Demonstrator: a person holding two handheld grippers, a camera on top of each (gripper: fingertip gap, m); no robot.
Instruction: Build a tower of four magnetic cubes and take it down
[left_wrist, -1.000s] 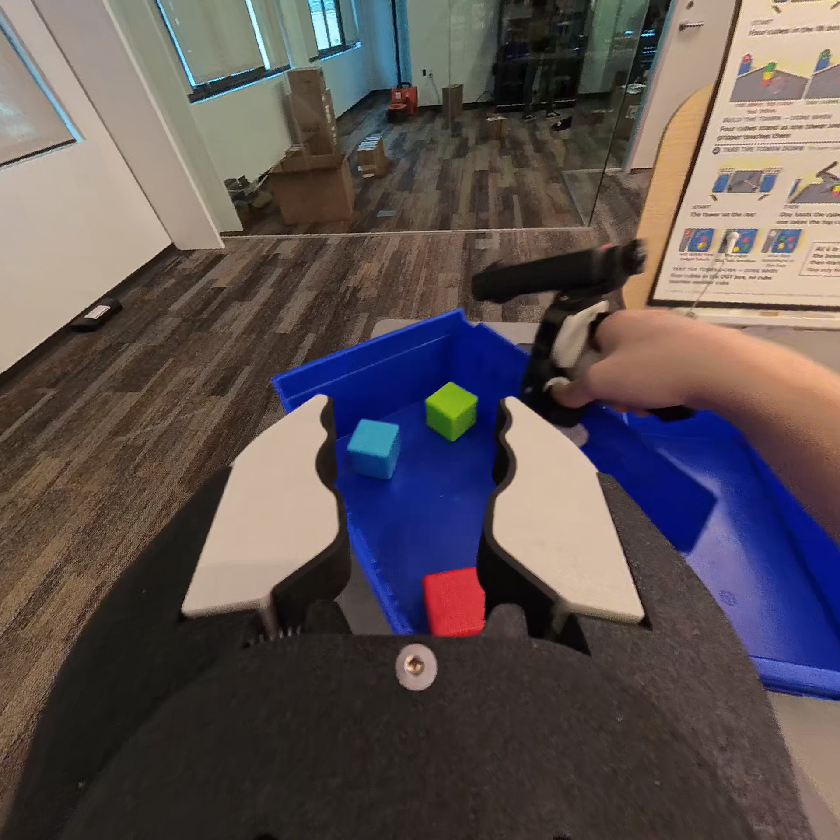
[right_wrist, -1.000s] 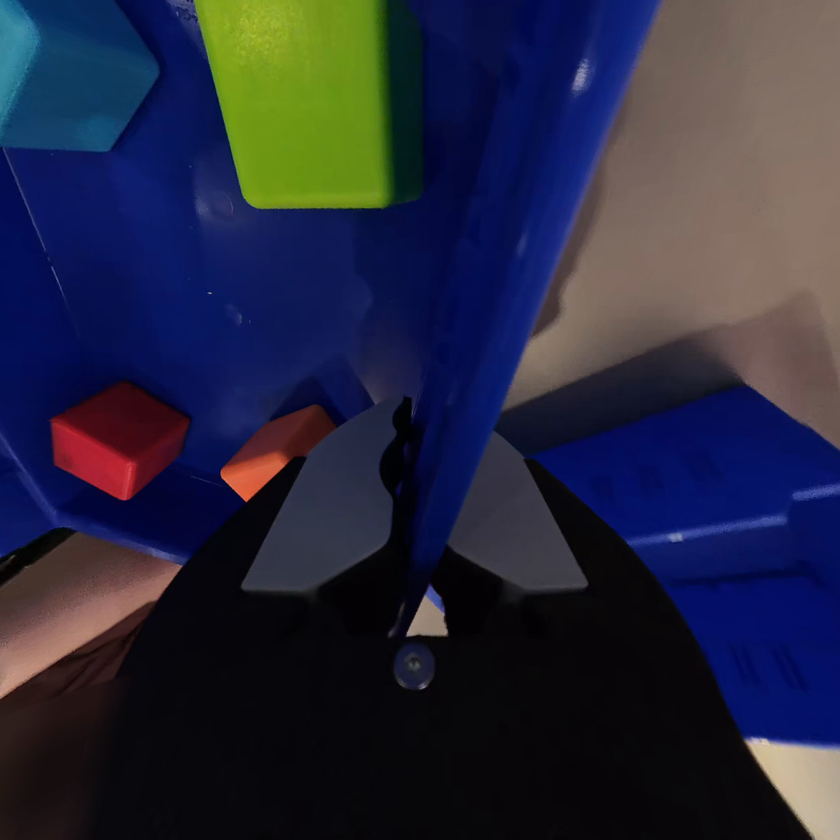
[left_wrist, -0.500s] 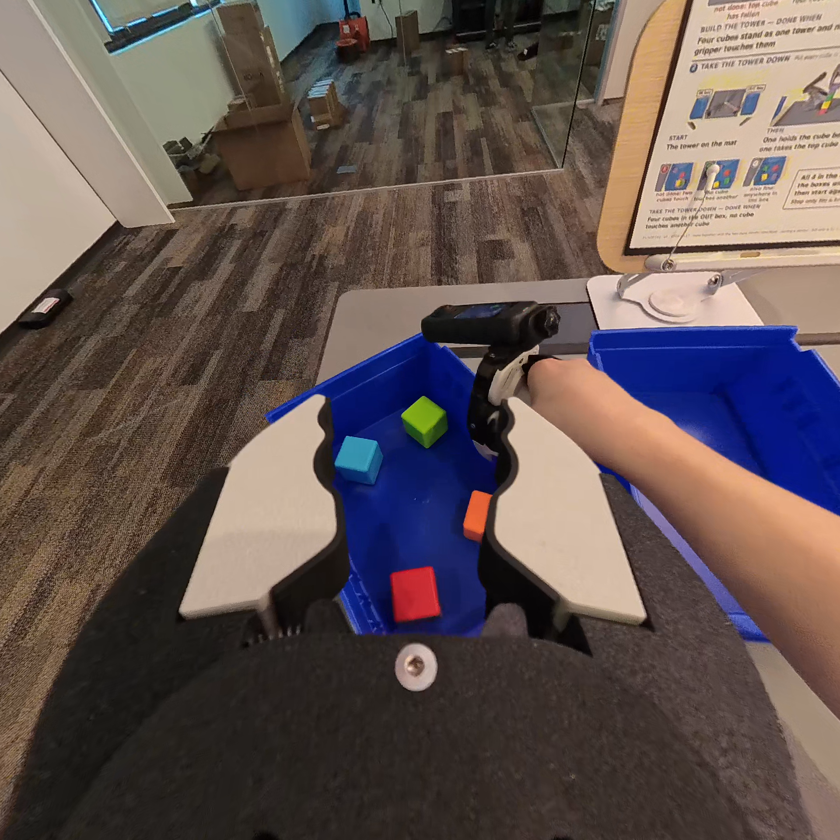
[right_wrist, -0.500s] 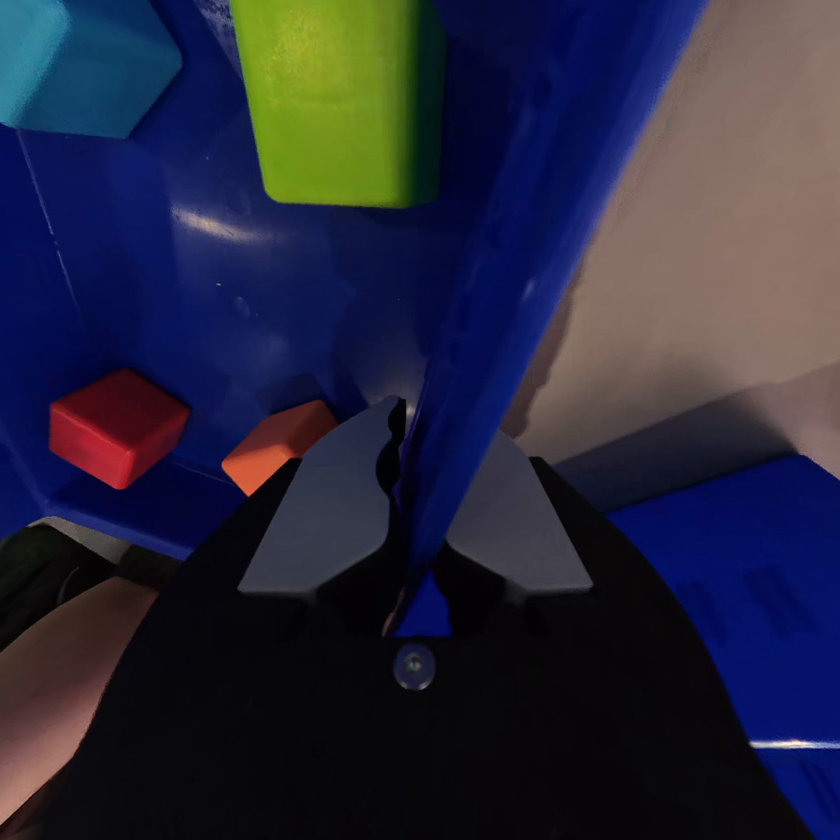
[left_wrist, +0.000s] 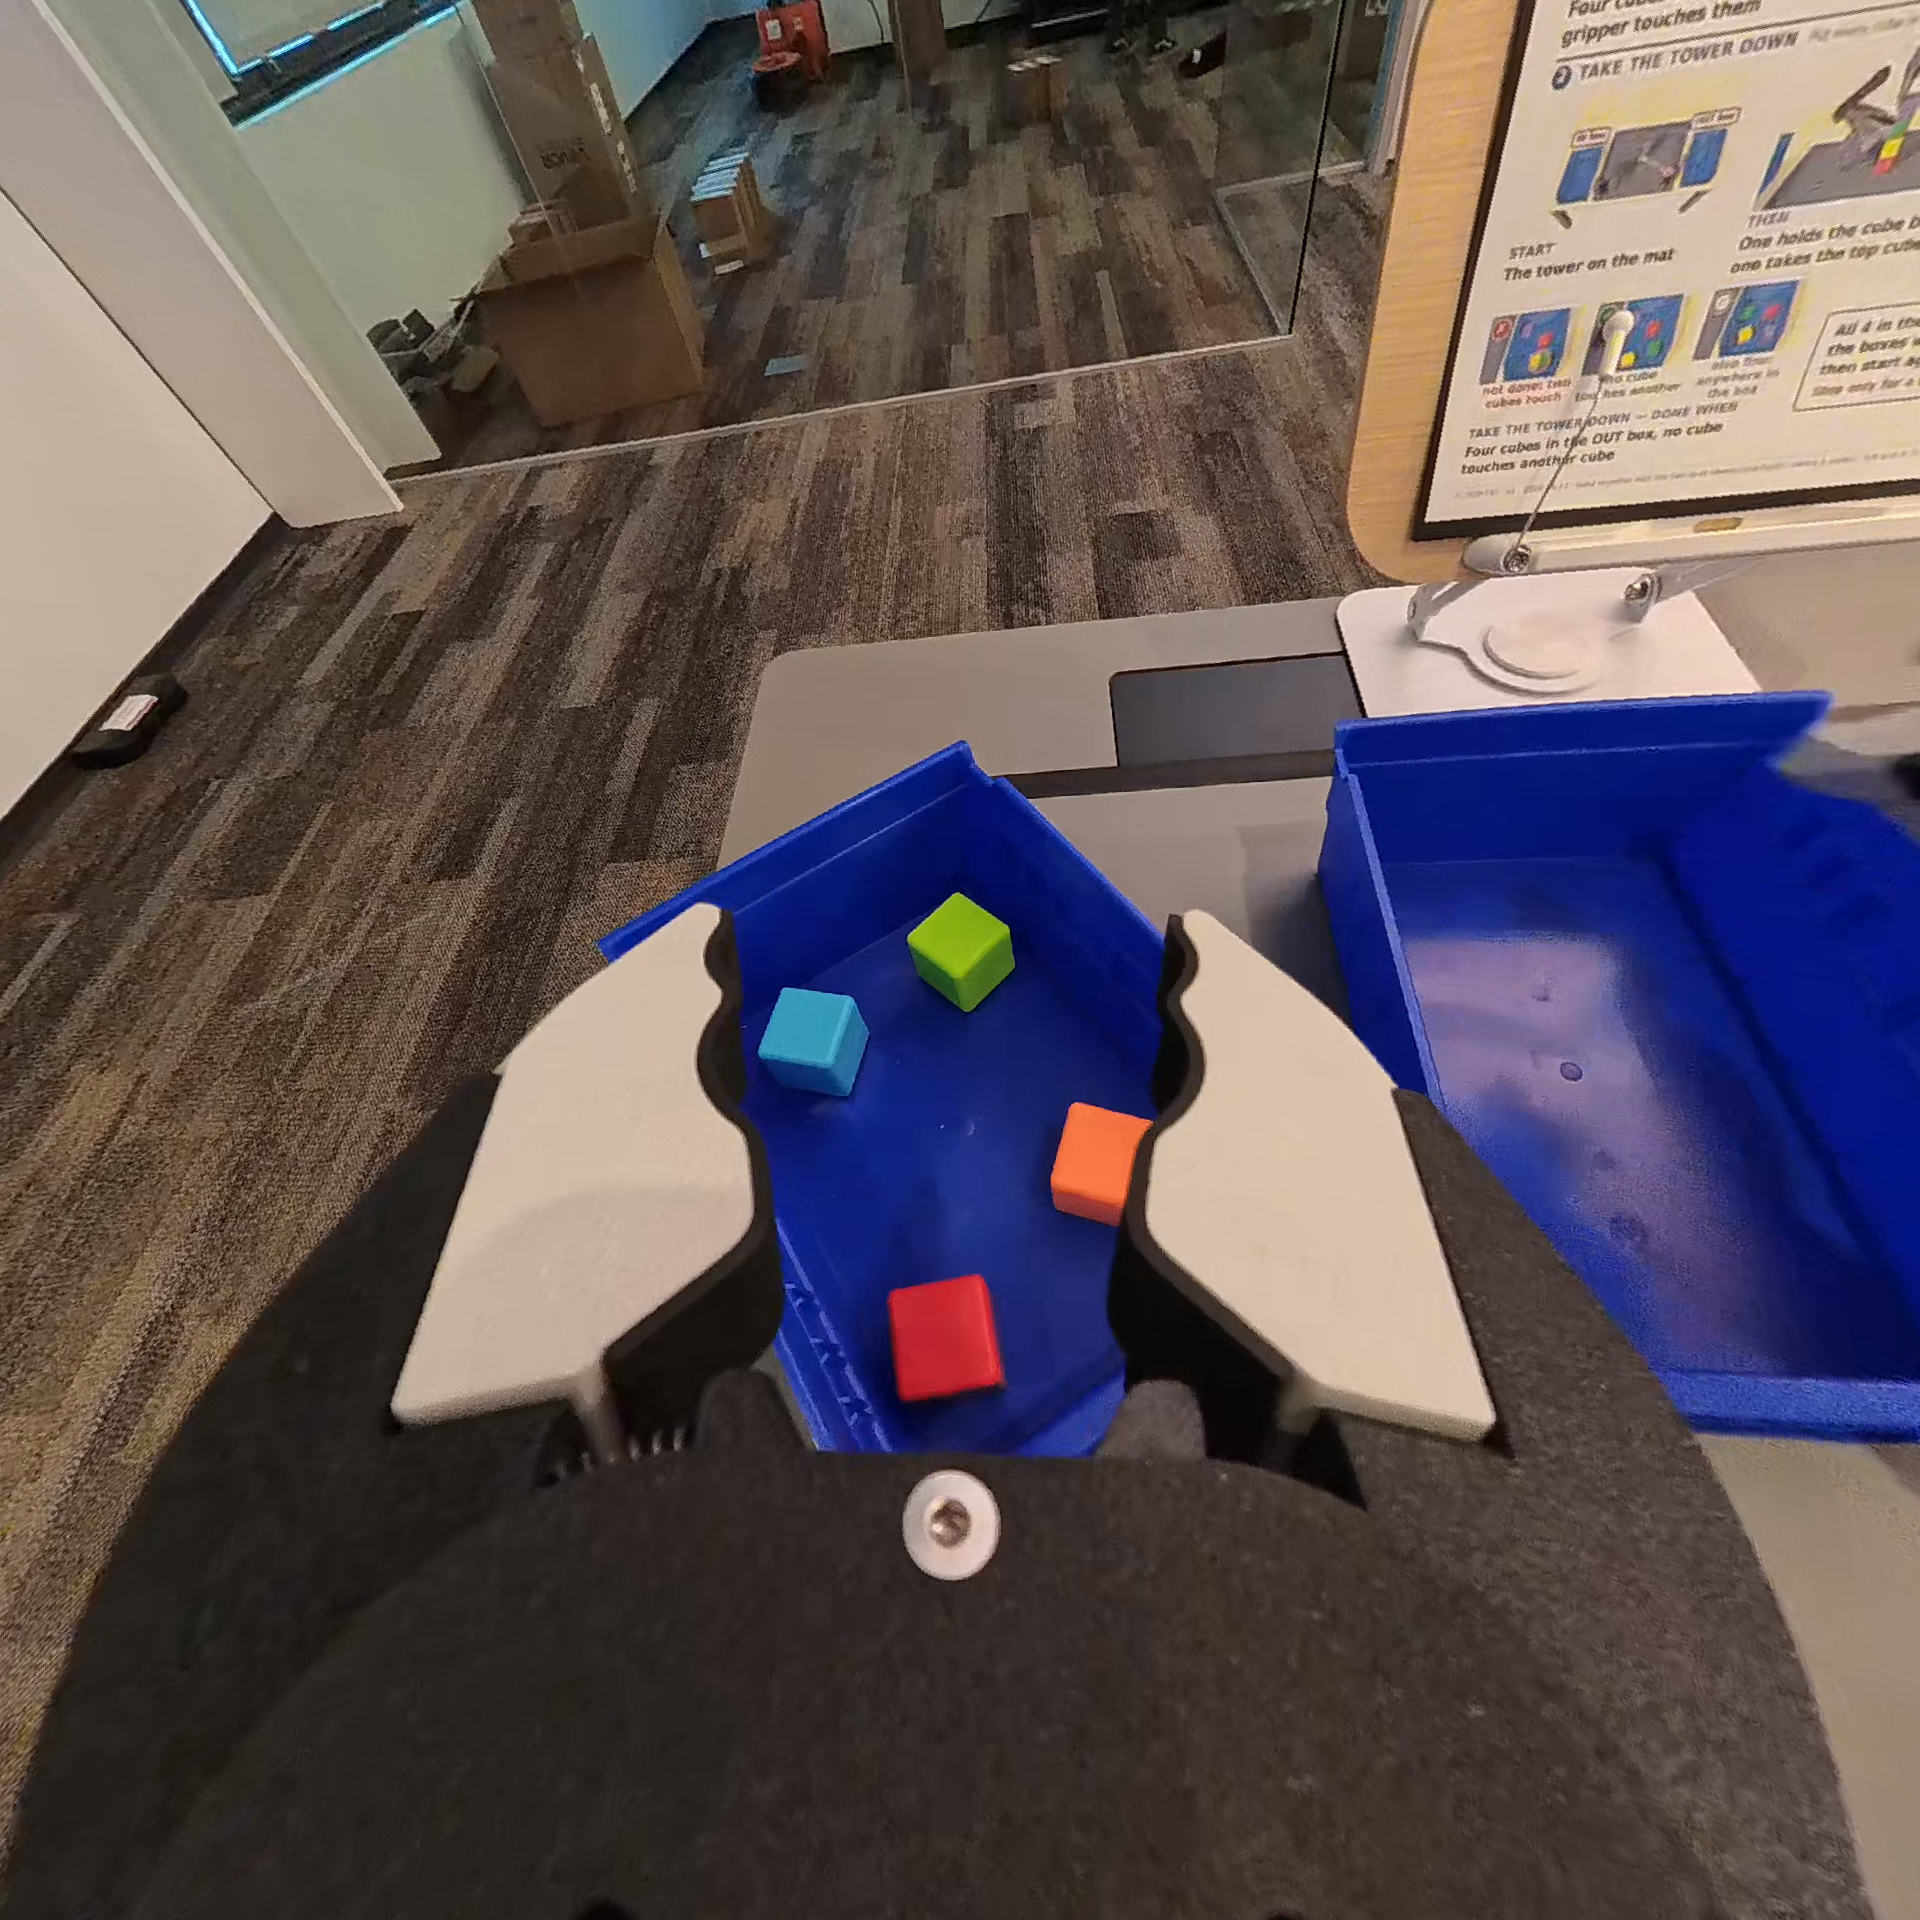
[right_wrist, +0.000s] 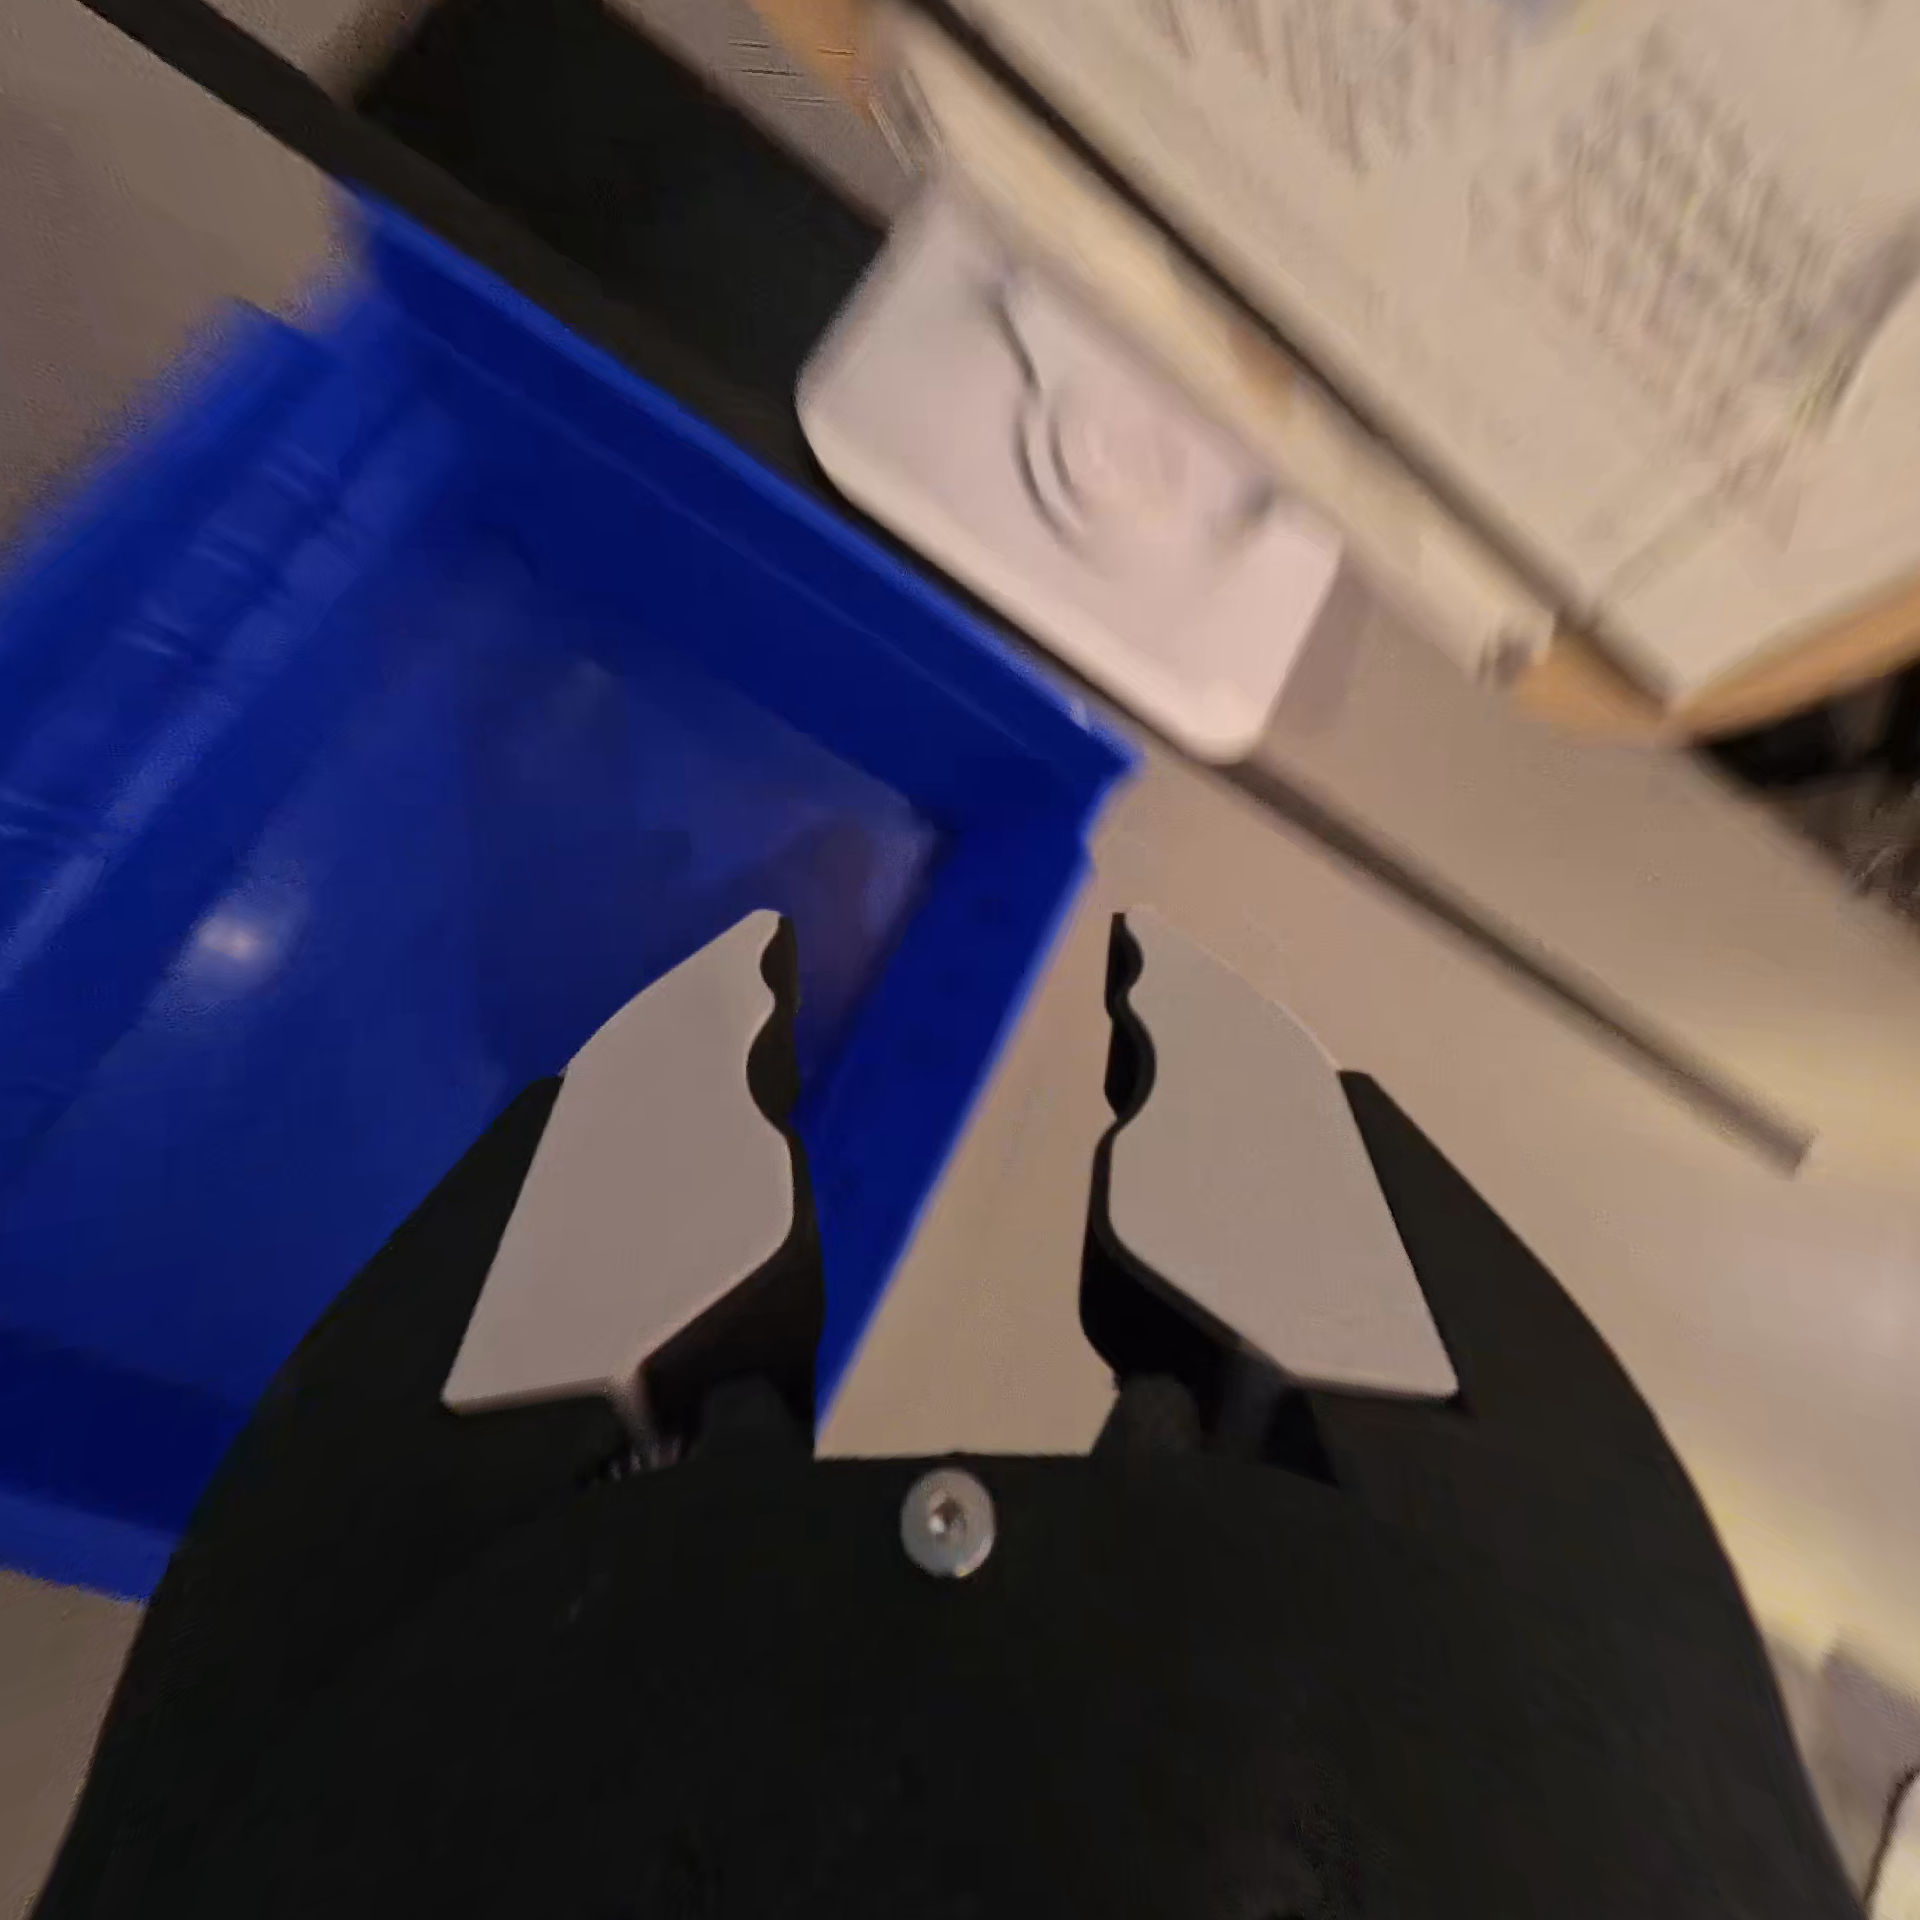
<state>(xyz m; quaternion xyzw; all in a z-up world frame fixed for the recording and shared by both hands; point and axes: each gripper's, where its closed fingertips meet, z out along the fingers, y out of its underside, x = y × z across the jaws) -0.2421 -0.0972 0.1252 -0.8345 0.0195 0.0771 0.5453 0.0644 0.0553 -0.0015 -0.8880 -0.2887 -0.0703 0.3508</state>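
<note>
In the left wrist view, a blue bin (left_wrist: 831, 821) on the grey table holds a green cube (left_wrist: 961, 951), a light blue cube (left_wrist: 814, 1041), an orange cube (left_wrist: 1096, 1162) and a red cube (left_wrist: 943, 1337), all lying apart. My left gripper (left_wrist: 945, 916) is open and empty above this bin. A second blue bin (left_wrist: 1558, 727) stands to the right and shows no cubes. In the blurred right wrist view, my right gripper (right_wrist: 948, 920) is open and empty above a corner of a blue bin (right_wrist: 727, 499), with bare table between its fingers.
An instruction board (left_wrist: 1683, 260) on a white base (left_wrist: 1538, 644) stands at the back right. A dark mat (left_wrist: 1226, 712) lies behind the bins. The table's left edge (left_wrist: 758, 727) drops to a carpeted floor. Cardboard boxes stand far off.
My right gripper was shut on the wall of the bin with the cubes; it has let go, opened and swung away to the other bin. My left gripper opened a little wider and drew back.
</note>
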